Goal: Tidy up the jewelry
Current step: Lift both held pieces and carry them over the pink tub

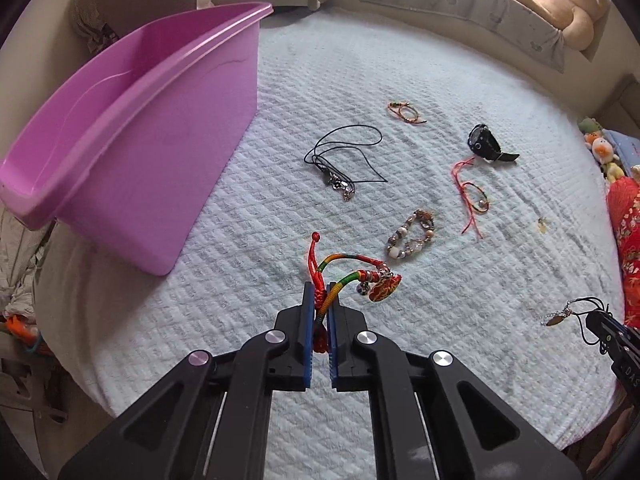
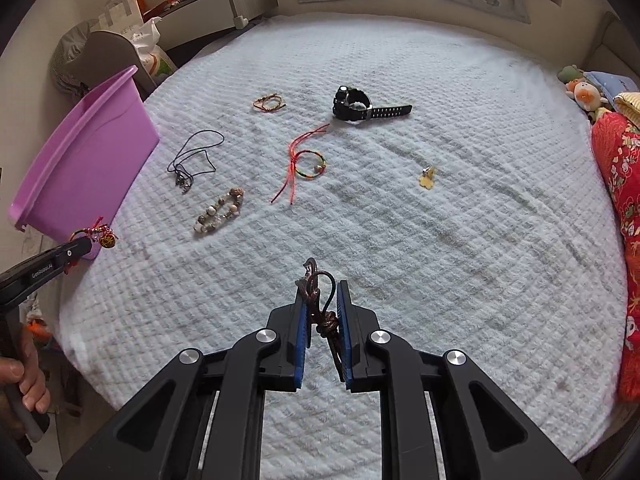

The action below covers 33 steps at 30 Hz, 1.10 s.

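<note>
My left gripper [image 1: 320,292] is shut on a red, green and yellow braided bracelet [image 1: 352,276] with a red charm, held above the white bedspread. It also shows at the left edge of the right wrist view as the left gripper [image 2: 86,246], near the purple bin. My right gripper [image 2: 322,292] is shut on a dark brown cord necklace [image 2: 318,312], lifted off the bed. The right gripper [image 1: 600,326] appears at the left view's right edge with its pendant dangling. A purple plastic bin [image 1: 132,128] stands at the left.
On the bedspread [image 2: 400,220] lie a black cord necklace [image 1: 344,152], a beaded bracelet [image 1: 410,236], a red string bracelet [image 1: 470,192], a black watch [image 1: 486,144], a small orange bracelet [image 1: 404,112] and a small gold charm [image 2: 427,176]. A red floral cushion [image 2: 618,200] borders the right.
</note>
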Tool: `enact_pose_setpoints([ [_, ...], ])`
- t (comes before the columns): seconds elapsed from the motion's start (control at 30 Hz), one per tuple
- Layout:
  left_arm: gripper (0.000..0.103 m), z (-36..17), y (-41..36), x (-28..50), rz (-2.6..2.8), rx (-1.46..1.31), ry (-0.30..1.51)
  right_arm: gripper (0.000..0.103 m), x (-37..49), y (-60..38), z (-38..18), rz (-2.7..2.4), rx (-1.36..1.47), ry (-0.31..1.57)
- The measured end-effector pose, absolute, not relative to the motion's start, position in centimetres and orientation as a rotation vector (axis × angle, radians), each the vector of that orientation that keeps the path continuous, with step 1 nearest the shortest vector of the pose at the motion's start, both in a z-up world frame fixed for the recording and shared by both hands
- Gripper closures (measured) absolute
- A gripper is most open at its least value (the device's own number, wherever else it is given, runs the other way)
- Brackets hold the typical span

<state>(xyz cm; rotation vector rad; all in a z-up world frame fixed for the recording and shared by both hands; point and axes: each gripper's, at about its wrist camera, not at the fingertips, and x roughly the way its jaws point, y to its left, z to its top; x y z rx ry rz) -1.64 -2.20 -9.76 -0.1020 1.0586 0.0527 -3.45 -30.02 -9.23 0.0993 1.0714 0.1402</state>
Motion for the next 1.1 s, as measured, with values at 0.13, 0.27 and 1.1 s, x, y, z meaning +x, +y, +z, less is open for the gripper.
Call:
enact_pose_setpoints([
  [0.13,0.097,-5.8,-2.0,-1.9,0.054,-0.131,1.041,0.089,-3.6,-30.4,-5.2,0.170,0.095,1.070],
  [0.27,0.097,-1.8,-1.5,-1.9,0.070,-0.153,1.023,0.089,-3.3,-30.3,-1.3,0.205,0.076,1.053],
  [1.1,0.097,10.8,14.9,2.1,0.200,-0.141,0.938,0.089,7.0,-14.4,12.7,0.405,0.110,0.916],
])
